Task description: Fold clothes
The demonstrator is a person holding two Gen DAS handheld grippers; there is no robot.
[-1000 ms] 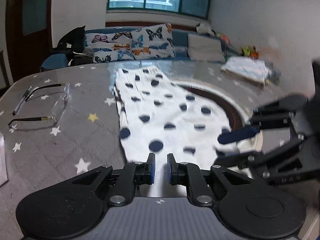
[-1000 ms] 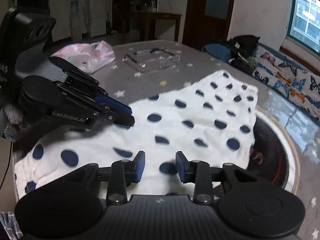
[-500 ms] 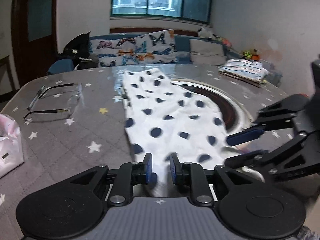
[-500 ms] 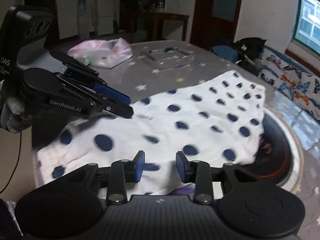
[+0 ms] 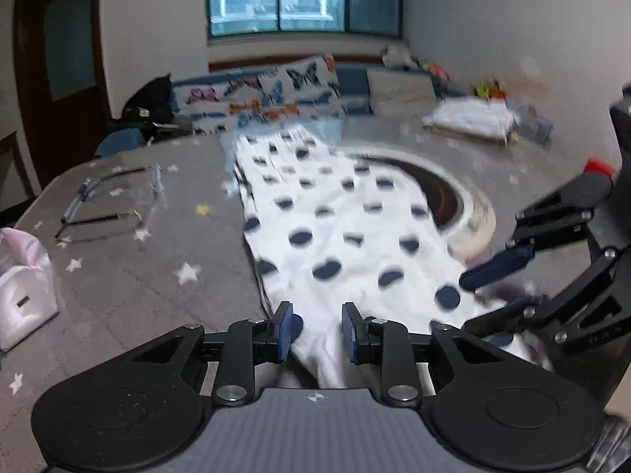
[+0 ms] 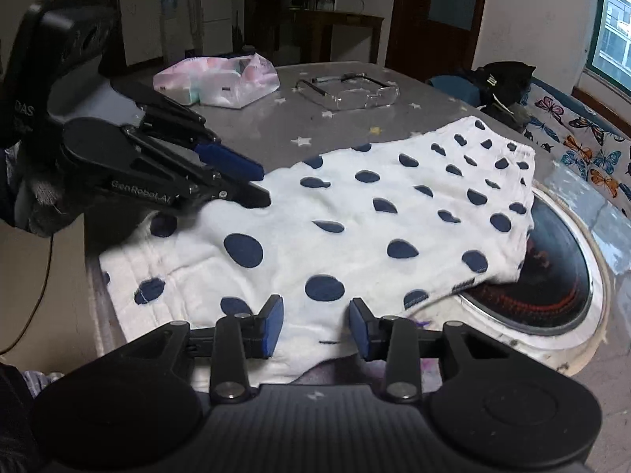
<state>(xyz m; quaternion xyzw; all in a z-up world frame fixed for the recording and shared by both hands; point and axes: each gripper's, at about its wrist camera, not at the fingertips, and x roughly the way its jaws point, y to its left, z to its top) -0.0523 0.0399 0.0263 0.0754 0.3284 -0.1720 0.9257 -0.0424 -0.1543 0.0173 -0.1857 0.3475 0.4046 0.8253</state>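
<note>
Clear glasses (image 6: 349, 92) lie on the starred tablecloth (image 6: 276, 126) near a pink bag (image 6: 217, 84).

We see a grey star-printed table (image 6: 276, 130) carrying a white navy-dotted garment (image 6: 355, 228), clear safety glasses (image 6: 351, 92), a pink plastic bag (image 6: 221, 82) and a round inset cooktop (image 6: 552, 276).

Only readable stuff is on the left gripper (image 6: 252, 183) as seen from the right wrist camera — "GenRobot.AI" in pale letters along its lower black arm, plus "DAS" on the dark housing behind it, cut off at the frame edge. Left wrist view's too blurry to read anything.
</note>
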